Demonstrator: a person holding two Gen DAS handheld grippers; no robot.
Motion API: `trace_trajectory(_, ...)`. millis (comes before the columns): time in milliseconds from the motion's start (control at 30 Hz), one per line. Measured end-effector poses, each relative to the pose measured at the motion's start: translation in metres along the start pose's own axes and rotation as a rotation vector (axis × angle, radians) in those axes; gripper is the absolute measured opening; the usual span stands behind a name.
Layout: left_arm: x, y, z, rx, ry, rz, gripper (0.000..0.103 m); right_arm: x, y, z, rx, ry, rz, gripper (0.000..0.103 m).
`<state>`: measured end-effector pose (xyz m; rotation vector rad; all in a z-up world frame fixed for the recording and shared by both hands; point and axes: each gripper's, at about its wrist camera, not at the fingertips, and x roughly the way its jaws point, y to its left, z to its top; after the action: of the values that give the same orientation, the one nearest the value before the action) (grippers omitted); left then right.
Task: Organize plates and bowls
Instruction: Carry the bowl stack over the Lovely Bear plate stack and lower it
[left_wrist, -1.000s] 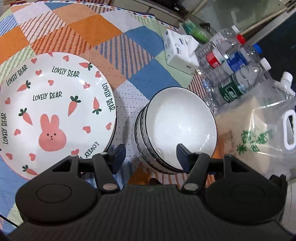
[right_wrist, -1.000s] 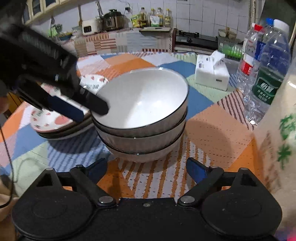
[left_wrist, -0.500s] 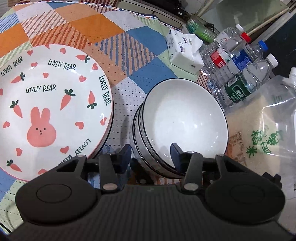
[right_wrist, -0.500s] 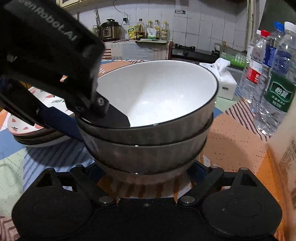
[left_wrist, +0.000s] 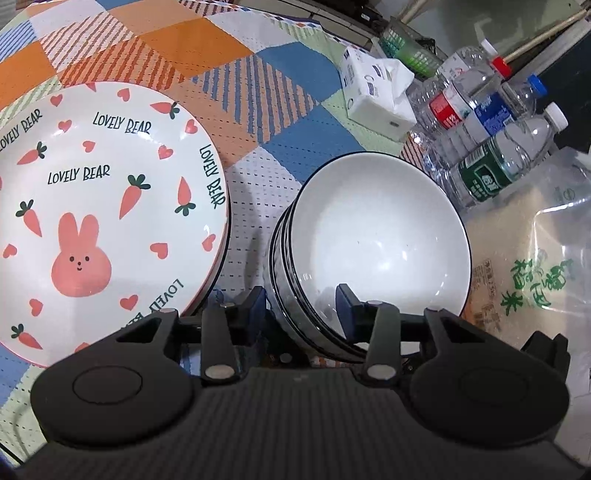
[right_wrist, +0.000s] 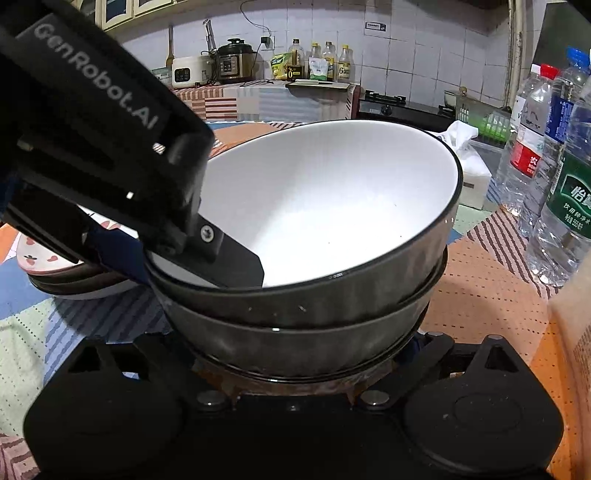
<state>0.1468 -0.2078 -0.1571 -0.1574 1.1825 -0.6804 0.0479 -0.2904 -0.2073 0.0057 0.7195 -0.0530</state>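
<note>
A stack of three grey bowls with white insides (left_wrist: 373, 243) stands on the patchwork tablecloth; it fills the right wrist view (right_wrist: 314, 221). My left gripper (left_wrist: 301, 306) is open and straddles the near-left rim of the stack, one finger inside the top bowl, one outside. In the right wrist view the left gripper's finger (right_wrist: 236, 264) lies over the rim. My right gripper (right_wrist: 295, 354) is open with its fingers on either side of the stack's base. A stack of rabbit-and-carrot plates (left_wrist: 99, 206) sits to the left.
Several water bottles (left_wrist: 491, 162) and a tissue pack (left_wrist: 376, 96) stand beyond the bowls. A clear bag of rice (left_wrist: 532, 280) lies to the right. A kitchen counter with appliances (right_wrist: 236, 61) is in the background.
Both grippers have moved in on the bowl stack. The left one has slid over the rim; the right one has closed up to the stack's base, which now lies between its fingers.
</note>
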Motion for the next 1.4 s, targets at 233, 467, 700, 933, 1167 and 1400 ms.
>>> trace_trajectory(233, -0.014, 0.005, -0.006, -0.001, 0.02, 0.014, 0.039, -0.01, 0.016, -0.004, -0.071, -0.026, -0.004, 0.099)
trace_trajectory(467, -0.046, 0.002, -0.009, 0.057, 0.011, 0.024, 0.039, -0.03, 0.032, -0.004, -0.075, -0.079, 0.01, 0.099)
trace_trajectory(700, -0.085, 0.0, -0.007, 0.082, -0.028, 0.031, 0.039, -0.052, 0.046, 0.01, -0.085, -0.14, 0.02, 0.099)
trace_trajectory(933, -0.128, 0.012, -0.004, 0.072, -0.074, 0.049, 0.039, -0.062, 0.065, 0.04, -0.124, -0.179, 0.056, 0.099)
trace_trajectory(1167, -0.156, 0.034, 0.0, 0.06, -0.1, 0.092, 0.039, -0.058, 0.087, 0.062, -0.152, -0.198, 0.117, 0.099)
trace_trajectory(1400, -0.161, 0.067, 0.013, 0.036, -0.085, 0.119, 0.039, -0.034, 0.106, 0.076, -0.175, -0.164, 0.173, 0.099)
